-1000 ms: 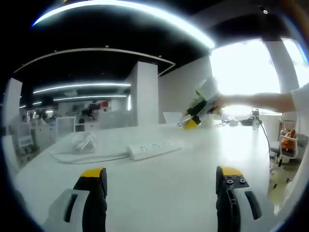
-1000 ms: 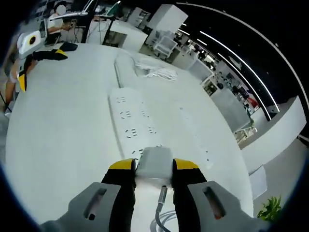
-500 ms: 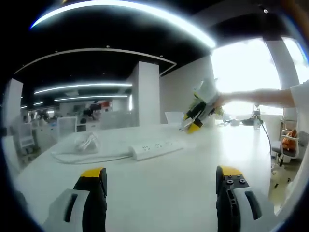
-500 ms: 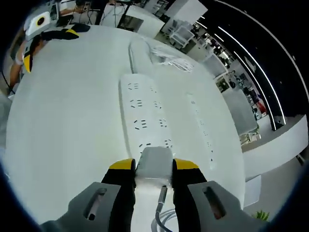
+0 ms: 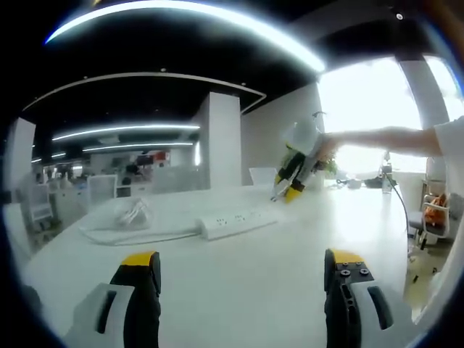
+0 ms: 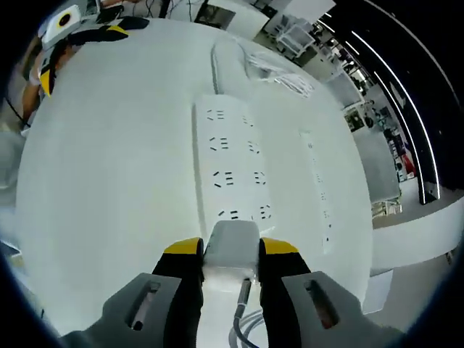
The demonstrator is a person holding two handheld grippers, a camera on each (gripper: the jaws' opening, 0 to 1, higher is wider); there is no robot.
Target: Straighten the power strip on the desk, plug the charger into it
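Note:
A white power strip [image 6: 230, 165] lies lengthwise on the white desk [image 6: 109, 188], straight ahead in the right gripper view, its cable [image 6: 272, 69] bundled beyond the far end. My right gripper [image 6: 230, 252] is shut on a white charger [image 6: 232, 246], held just above the strip's near end. In the left gripper view the power strip [image 5: 235, 221] lies across the middle of the desk, and the right gripper [image 5: 296, 168] with the charger hovers over its right end. My left gripper [image 5: 243, 272] is open, low over the desk, well short of the strip.
A person's arm [image 5: 391, 141] reaches in from the right in the left gripper view. The coiled white cable [image 5: 127, 214] lies left of the strip. The left gripper [image 6: 72, 29] sits at the desk's far left in the right gripper view. Office desks and chairs stand behind.
My right gripper has tipped down and moved closer over the strip's near end with the charger. The left gripper has stayed put.

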